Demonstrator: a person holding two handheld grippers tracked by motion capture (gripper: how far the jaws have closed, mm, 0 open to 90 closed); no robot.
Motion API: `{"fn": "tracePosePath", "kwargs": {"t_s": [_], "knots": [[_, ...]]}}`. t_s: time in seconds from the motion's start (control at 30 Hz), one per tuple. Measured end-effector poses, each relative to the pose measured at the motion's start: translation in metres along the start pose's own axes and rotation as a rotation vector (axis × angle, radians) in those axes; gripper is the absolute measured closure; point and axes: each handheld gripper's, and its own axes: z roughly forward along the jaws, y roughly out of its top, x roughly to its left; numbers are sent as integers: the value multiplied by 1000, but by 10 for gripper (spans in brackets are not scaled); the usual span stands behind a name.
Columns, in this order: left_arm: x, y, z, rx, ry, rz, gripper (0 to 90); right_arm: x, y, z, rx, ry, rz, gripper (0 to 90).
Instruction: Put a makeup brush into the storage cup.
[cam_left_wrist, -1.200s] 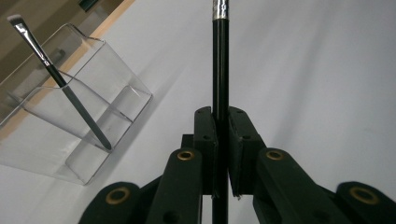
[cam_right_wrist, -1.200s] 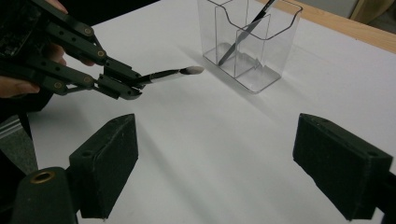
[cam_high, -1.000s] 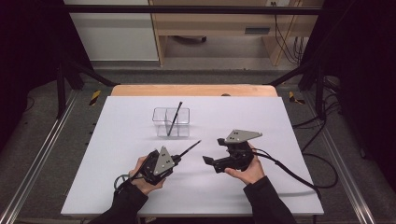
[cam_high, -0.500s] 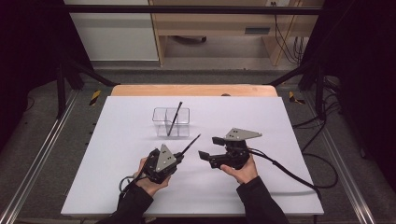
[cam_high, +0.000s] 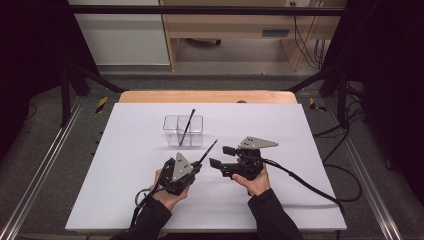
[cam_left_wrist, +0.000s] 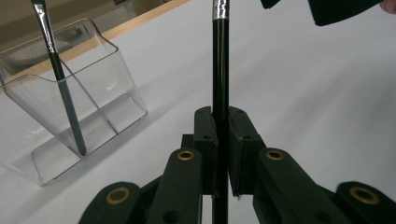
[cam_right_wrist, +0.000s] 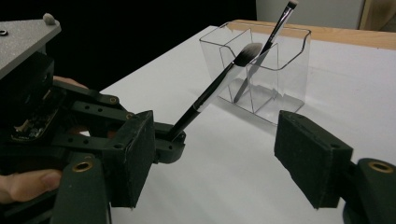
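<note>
The left gripper (cam_high: 192, 169) is clamped on the black handle of a slim makeup brush with a silver ferrule and a soft grey-white head (cam_right_wrist: 215, 86). In the left gripper view its 2 pads press the handle from either side, and the brush (cam_left_wrist: 220, 60) runs straight out ahead of them. From above, the brush (cam_high: 208, 152) slants up and away from the gripper toward the clear plastic organiser box with 2 or more compartments (cam_high: 171, 131), its head in the air just short of the box and touching nothing.

Compared with a second ago, the right gripper (cam_high: 218, 156) has drawn nearer to the brush from the right side, and its jaws have just been closing. They stand apart, and in the right gripper view the brush lies beyond the left-hand pad (cam_right_wrist: 132, 156), not between the pads; nothing is pressed between them. Both hands have otherwise barely shifted. This looks like the start of a handover or a two-handed steadying of the brush before it goes into the box, where a second thin dark brush (cam_high: 187, 125) already leans upright in 1 compartment.

The white table surface (cam_high: 125, 150) is bare of print. No brand, label or writing can be read on the brushes, the box or the grippers.
</note>
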Motion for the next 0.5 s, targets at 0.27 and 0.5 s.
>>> {"fn": "tracePosePath", "kwargs": {"t_s": [0.27,0.5], "knots": [[-6,2,4,0,3,-27,829,-2,1,3,-25,0,38,353],[-8,2,4,5,5,-33,829,-4,1,8,-36,8,81,405]]}}
